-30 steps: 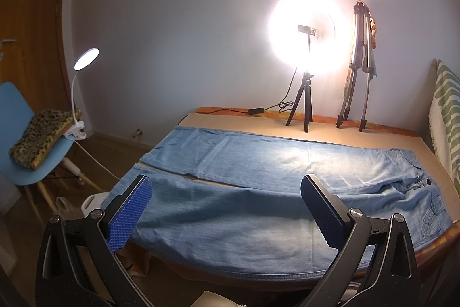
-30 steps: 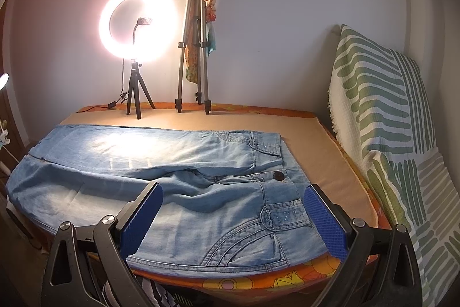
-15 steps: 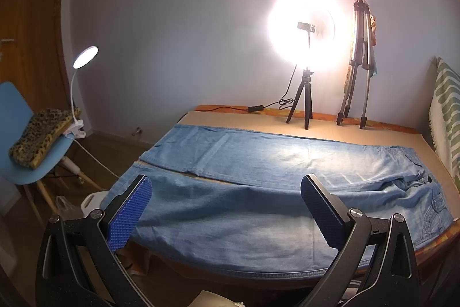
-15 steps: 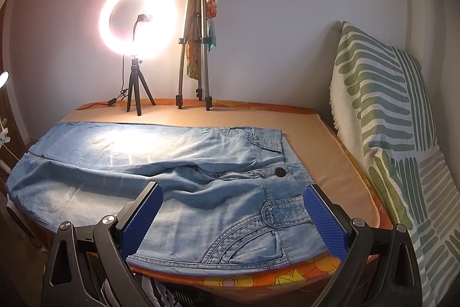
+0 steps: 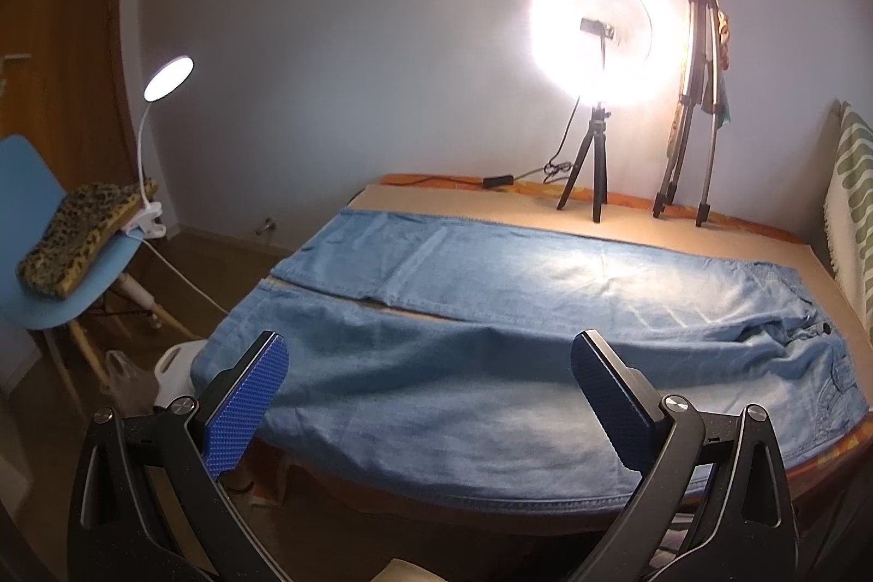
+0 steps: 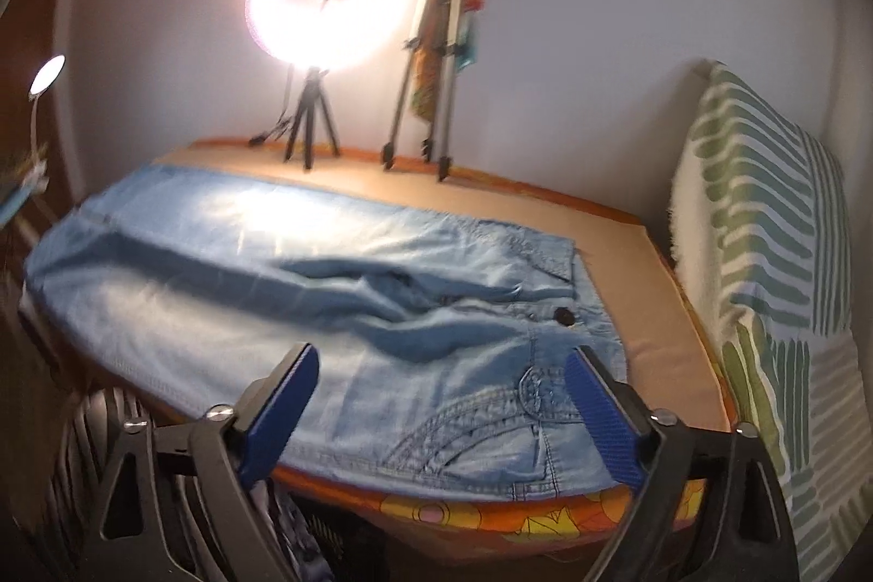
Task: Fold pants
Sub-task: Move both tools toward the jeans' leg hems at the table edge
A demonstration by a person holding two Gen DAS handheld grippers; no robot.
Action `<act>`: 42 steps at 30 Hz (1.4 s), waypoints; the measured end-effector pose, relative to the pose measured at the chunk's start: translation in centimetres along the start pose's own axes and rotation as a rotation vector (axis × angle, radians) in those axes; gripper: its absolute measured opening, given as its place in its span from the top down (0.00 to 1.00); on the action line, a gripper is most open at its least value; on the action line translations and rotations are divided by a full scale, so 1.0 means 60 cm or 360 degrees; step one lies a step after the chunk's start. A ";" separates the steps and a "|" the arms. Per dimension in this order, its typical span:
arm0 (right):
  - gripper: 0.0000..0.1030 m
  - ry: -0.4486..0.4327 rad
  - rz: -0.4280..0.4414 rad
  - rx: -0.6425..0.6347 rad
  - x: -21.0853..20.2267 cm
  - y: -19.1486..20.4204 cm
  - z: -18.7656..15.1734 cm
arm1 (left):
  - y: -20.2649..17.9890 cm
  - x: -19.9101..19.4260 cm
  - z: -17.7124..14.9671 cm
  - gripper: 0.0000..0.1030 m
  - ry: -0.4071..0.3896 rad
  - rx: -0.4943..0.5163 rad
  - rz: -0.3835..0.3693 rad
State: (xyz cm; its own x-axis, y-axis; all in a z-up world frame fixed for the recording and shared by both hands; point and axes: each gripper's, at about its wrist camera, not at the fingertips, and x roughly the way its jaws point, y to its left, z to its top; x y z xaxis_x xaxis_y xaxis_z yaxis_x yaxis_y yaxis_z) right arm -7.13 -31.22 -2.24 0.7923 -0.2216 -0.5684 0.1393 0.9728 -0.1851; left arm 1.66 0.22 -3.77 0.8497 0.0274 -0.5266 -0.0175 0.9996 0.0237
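Two hand-held grippers hang over the near edge of the bed (image 5: 627, 227), where the pants (image 5: 491, 309) lie spread flat, legs to the left, waistband to the right. The left hand-held gripper (image 5: 431, 372) stands wide open and empty above the near leg. The right hand-held gripper (image 6: 442, 377), also holding nothing, has just been closing a little over the back pocket (image 6: 480, 440); the denim lies below its pads, not pinched.

Risks, as I judge them: the left side may catch only the top layer, so the leg sags; a rumple near the crotch (image 6: 393, 304) could get folded in; a high lift might swing cloth toward the ring light (image 5: 595, 36) and tripod (image 5: 693, 102) standing on the bed.

No brand, label or writing can be read.
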 end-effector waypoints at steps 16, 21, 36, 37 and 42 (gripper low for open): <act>0.32 0.0184 0.0369 -0.0221 0.066 0.082 -0.011 | 0.104 0.059 -0.070 0.21 0.0274 -0.0168 -0.0017; 0.32 0.0163 0.0526 -0.0331 0.088 0.156 0.029 | 0.193 0.081 -0.103 0.29 0.0372 -0.0395 0.0016; 0.33 0.0158 0.0878 -0.0935 0.116 0.467 0.100 | 0.378 0.160 -0.141 0.32 0.0458 -0.0659 0.0206; 0.33 0.0164 0.0891 -0.0982 0.118 0.488 0.100 | 0.388 0.168 -0.144 0.32 0.0464 -0.0701 0.0194; 0.33 0.0279 0.0961 -0.1131 0.140 0.574 0.083 | 0.406 0.185 -0.152 0.34 0.0480 -0.0779 0.0178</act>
State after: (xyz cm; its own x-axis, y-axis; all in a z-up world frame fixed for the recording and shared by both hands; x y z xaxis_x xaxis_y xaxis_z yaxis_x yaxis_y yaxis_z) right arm 7.30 0.77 -9.40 0.5038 0.2426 -0.8291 -0.7048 0.6703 -0.2322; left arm 5.86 24.95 -16.82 0.6425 0.0630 -0.7637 -0.4006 0.8772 -0.2646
